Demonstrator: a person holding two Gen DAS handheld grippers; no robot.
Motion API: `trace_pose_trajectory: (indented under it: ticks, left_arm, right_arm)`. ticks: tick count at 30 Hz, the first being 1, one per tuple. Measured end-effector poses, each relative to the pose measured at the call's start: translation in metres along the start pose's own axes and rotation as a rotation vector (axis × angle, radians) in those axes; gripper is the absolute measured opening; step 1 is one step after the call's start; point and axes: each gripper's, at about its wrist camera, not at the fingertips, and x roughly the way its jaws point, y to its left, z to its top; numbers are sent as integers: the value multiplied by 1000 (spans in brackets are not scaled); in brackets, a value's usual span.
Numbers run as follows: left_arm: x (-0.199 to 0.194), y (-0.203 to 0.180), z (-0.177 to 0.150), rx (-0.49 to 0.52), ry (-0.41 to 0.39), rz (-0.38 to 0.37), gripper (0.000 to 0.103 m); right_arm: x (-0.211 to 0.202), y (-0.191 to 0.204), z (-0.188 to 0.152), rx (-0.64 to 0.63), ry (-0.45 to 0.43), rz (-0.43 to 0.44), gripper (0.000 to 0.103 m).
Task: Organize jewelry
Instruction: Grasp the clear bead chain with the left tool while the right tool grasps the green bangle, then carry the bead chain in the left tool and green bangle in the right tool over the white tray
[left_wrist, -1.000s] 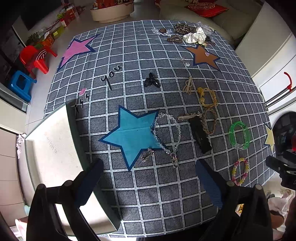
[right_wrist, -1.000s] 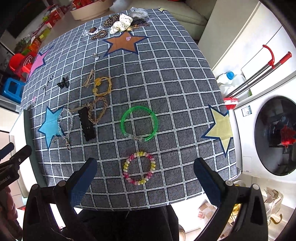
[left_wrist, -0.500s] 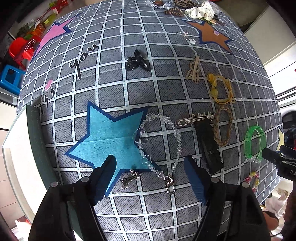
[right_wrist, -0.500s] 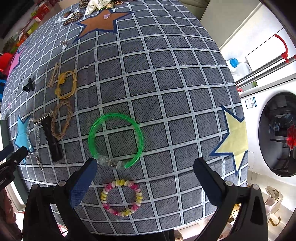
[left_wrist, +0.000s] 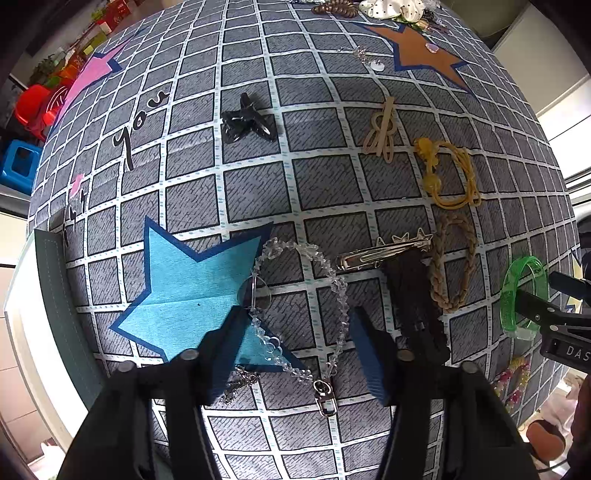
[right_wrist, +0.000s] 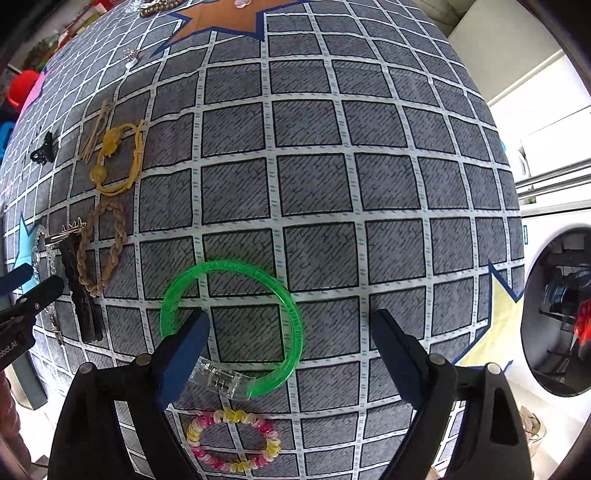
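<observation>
My left gripper (left_wrist: 295, 332) is open and low over a clear crystal bead necklace (left_wrist: 334, 280), its jaws standing either side of the loop's lower part near the blue star (left_wrist: 192, 280). My right gripper (right_wrist: 290, 336) is open around a green plastic bangle (right_wrist: 288, 306); the left finger (right_wrist: 184, 354) lies inside the ring, over its left side and by its clear clasp. A pink-and-yellow coil bracelet (right_wrist: 232, 439) lies just below. A braided brown bracelet (left_wrist: 452, 266), yellow cord bracelet (left_wrist: 450, 173), metal hair clip (left_wrist: 384, 251) and black comb clip (left_wrist: 417, 310) lie between the grippers.
The grey checked tablecloth (right_wrist: 369, 184) covers the table. A black bow clip (left_wrist: 247, 120) and tan hairpin (left_wrist: 382, 129) lie further back, with more accessories by the brown star (left_wrist: 421, 48). A white tray (left_wrist: 33, 314) sits at the left edge. A washing machine (right_wrist: 554, 295) stands right.
Both grippers have dropped closer to the cloth. The left closed in over the crystal necklace and narrowed somewhat; the right came down around the green bangle.
</observation>
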Motion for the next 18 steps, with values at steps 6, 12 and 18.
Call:
trace_pose_trajectory:
  ticks: [6, 12, 18]
  left_arm:
    - [-8, 1, 6, -22, 2, -41, 13]
    - [-39, 9, 12, -63, -24, -91, 13]
    - [-71, 13, 9, -126, -64, -110, 13]
  right_arm:
    - [-14, 27, 2, -73, -17, -2, 54]
    - [-39, 59, 2, -101, -19, 24, 7]
    - [-66, 58, 8, -83, -21, 94, 7]
